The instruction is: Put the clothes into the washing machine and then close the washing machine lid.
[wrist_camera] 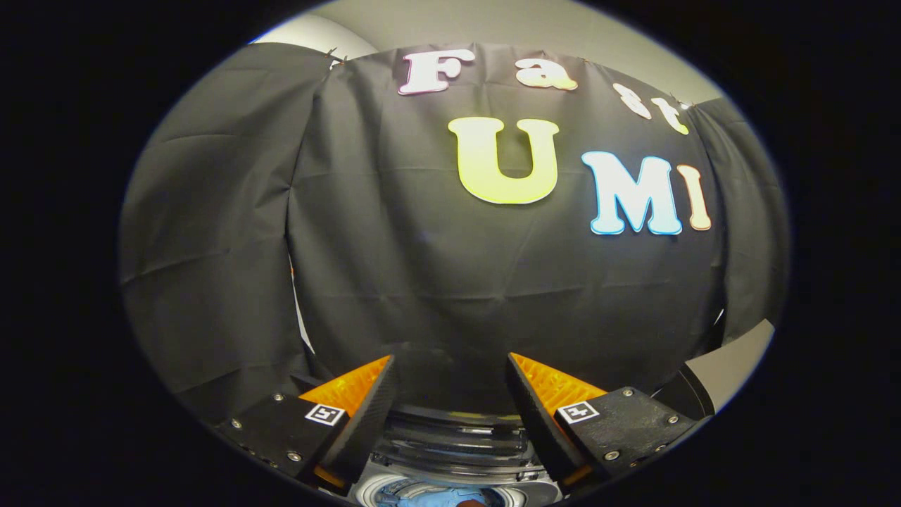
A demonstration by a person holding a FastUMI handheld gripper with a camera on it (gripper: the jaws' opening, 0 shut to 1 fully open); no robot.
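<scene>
Item: claw (450,394), seen from its own riding camera. Its two fingers (366,401) stand well apart with a wide gap between the tips; nothing is held between them and neither finger touches anything.

Item: washing machine (457,451), below and just ahead of the fingers, seen through the gap between them. Its lid (457,433) is up (a dark, glossy panel standing at the back of the opening, seen nearly edge-on, so its exact tilt cannot be told). The pale rim of the tub opening curves beneath it.

Item: clothes (429,498), blue fabric lying inside the tub, low down between the two fingers and nearer than the lid. Only a small patch is visible; how many pieces there are cannot be told.

Item: booth wall (422,267), black cloth hung in creased panels, beyond the fingers and behind the machine.

Item: pale grey panel (732,362), angled, to the right of the right finger, beside the wall cloth; what it belongs to cannot be told.
</scene>
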